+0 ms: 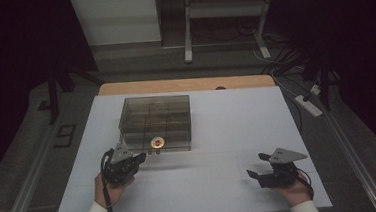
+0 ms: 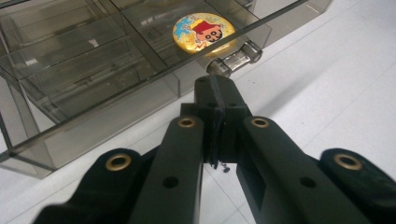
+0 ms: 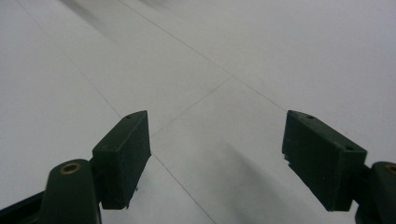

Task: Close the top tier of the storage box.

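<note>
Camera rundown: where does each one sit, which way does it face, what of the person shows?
High view: above the person's side, facing forward and down on the table; forearms, left gripper, right gripper.
Left gripper view: on that gripper, jaws shut, facing the clear box and its latch.
Right gripper view: along open jaws, bare table.
Shared: the box's round sticker, high and left views.

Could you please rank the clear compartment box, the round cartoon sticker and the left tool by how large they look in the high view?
1. Clear compartment box, plainly the largest.
2. Left tool, much smaller, though it sits nearer the camera.
3. Round cartoon sticker, smallest.
</note>
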Motion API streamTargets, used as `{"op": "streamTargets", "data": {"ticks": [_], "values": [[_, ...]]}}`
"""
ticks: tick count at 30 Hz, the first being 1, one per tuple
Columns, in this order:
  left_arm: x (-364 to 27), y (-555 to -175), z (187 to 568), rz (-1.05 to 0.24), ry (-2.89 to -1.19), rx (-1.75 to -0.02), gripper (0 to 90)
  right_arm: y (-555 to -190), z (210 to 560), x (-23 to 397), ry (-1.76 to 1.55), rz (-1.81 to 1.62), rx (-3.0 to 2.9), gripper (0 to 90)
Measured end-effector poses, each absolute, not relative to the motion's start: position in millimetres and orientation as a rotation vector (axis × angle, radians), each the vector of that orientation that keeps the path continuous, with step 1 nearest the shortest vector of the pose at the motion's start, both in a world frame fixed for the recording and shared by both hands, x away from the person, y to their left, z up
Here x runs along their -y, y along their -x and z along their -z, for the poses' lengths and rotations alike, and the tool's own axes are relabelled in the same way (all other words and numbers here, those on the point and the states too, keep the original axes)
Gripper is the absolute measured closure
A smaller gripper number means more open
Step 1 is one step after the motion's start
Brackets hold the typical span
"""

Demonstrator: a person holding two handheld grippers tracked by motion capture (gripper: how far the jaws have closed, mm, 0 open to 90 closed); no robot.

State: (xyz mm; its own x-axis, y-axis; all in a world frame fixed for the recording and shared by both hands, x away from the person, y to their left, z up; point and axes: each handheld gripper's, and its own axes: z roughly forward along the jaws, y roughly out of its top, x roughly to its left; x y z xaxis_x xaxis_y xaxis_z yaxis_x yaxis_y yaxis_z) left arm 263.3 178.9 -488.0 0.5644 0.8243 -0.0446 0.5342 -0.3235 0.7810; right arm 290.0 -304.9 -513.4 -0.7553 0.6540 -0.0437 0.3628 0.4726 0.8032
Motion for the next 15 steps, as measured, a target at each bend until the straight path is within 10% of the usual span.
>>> {"op": "streamTargets", "data": {"ticks": [15], "values": [[-176.1,-268.3,488.6,-0.483,-2.01,-1.085,88.7,-290.2,513.3,304.8,-0.854,-1.181,-2.379,23.0]]}}
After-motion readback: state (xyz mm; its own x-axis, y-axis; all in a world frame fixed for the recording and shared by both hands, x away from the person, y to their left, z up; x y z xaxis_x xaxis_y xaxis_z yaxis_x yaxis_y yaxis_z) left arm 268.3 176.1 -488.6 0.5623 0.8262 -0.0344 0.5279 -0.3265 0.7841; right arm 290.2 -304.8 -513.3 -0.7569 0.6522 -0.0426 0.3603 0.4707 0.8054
